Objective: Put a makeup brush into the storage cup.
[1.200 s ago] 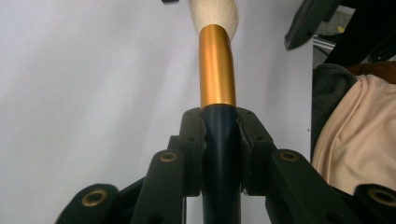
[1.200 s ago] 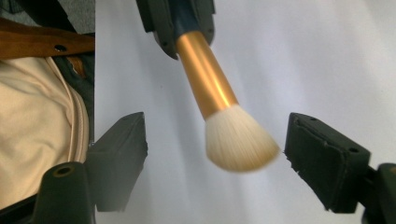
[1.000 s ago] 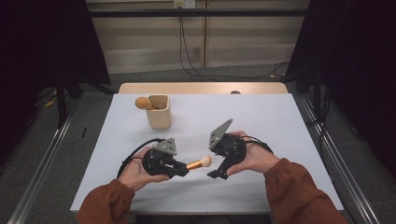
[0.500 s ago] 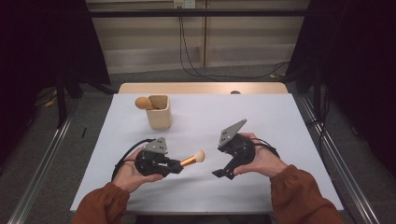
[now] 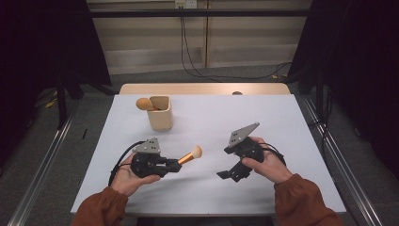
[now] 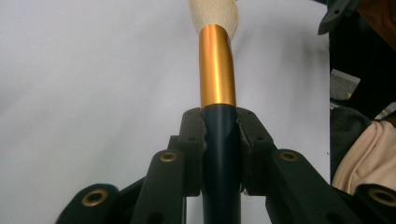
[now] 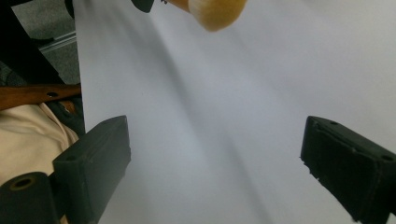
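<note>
Between the left gripper's [image 5: 175,167] pinching jaws sits the brush [image 5: 189,155]; right gripper [image 5: 227,175] spread, empty.

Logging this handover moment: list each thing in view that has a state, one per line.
Makeup brush with dark handle, gold ferrule, pale bristles: clamped by its handle, off the table.
Left gripper: shut on the brush.
Right gripper: open, nothing between the jaws; they have just been opening.
Pale wooden cup: upright, another brush inside.
</note>
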The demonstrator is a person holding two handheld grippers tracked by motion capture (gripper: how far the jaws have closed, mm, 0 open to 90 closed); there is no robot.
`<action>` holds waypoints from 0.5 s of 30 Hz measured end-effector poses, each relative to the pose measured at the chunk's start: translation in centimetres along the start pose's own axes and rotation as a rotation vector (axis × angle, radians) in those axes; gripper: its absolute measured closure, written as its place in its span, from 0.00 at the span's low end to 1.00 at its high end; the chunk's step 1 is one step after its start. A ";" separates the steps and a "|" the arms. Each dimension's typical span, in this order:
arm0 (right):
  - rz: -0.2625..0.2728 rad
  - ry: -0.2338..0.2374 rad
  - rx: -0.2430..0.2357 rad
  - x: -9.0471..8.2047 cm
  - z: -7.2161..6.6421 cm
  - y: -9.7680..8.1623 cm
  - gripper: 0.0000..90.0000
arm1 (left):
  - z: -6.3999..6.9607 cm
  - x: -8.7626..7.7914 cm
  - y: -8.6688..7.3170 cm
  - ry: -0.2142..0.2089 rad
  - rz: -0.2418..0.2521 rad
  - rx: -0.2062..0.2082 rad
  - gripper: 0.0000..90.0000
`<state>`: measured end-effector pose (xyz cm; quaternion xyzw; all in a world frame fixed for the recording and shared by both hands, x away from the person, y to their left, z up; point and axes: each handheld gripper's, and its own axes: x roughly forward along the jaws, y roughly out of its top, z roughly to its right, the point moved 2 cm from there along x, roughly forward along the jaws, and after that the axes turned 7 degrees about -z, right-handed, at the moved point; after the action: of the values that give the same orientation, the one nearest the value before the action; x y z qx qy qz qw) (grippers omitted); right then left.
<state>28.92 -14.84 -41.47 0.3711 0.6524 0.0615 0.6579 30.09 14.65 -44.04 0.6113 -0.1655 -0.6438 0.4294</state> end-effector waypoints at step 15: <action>0.145 0.013 0.070 0.5 -0.6 -0.4 0.06 | 0.1 -0.3 0.4 0.002 0.140 -0.048 0.83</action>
<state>28.27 -14.56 -41.97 0.4398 0.6298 0.0887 0.6341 30.09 14.62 -43.55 0.5883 -0.1919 -0.6156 0.4880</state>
